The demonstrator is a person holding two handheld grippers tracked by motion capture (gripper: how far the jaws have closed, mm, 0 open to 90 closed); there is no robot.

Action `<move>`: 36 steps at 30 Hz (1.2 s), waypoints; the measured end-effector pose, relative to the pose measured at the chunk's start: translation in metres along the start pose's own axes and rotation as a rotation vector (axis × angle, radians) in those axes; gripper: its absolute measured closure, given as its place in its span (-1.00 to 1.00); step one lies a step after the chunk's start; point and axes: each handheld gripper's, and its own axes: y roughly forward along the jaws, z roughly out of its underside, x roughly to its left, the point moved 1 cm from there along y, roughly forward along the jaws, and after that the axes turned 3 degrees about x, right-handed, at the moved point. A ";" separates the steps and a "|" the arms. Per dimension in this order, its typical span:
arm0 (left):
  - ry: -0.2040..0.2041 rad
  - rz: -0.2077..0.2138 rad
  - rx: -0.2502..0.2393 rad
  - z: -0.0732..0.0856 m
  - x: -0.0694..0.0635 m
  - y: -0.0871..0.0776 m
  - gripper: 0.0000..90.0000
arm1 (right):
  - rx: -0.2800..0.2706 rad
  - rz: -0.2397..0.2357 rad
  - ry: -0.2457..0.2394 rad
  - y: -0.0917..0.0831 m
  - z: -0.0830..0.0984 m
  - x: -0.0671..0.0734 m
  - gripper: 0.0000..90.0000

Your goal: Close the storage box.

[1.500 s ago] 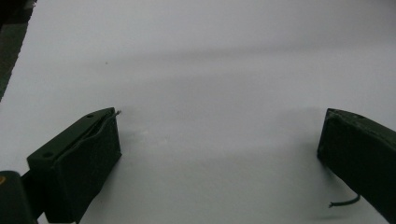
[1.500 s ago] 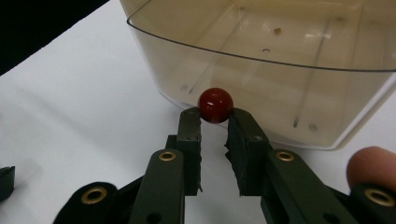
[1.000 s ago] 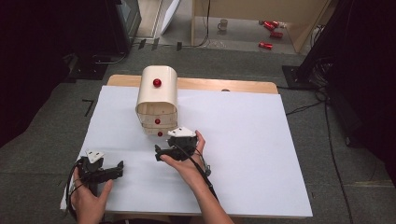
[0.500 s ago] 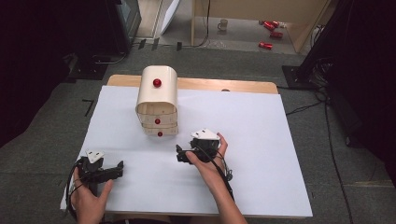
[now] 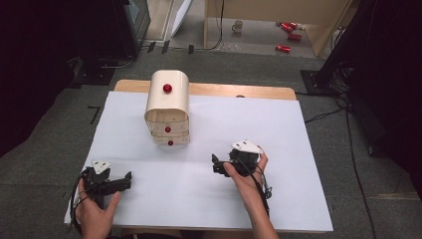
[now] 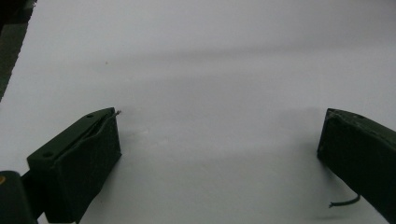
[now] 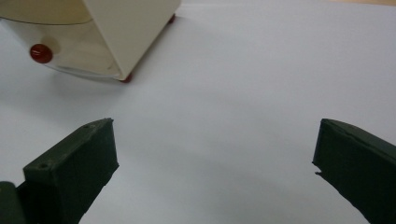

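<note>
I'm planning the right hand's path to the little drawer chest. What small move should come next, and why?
Probably ease the right gripper forward and left toward the drawer chest. Its jaws stand wide open with nothing between them, and bare white table separates it from the chest's lowest red knob. The left gripper rests open, far off.

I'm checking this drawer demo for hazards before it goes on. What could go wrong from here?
The small drawer cabinet stands free on the white table, so a pull on a red knob might drag or tip it. The right hand-held gripper, jaws open, sits off to one side; an angled approach could miss the knob.
</note>
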 end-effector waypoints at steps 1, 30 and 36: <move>0.000 0.000 0.000 0.000 0.000 0.000 -1.00 | 0.000 0.007 0.003 -0.002 0.001 -0.004 -1.00; 0.000 0.000 0.000 0.000 0.000 0.000 -1.00 | 0.016 0.215 0.128 -0.057 0.052 -0.111 -1.00; 0.000 0.000 0.000 0.000 0.000 0.000 -1.00 | 0.029 0.248 0.151 -0.066 0.065 -0.130 -1.00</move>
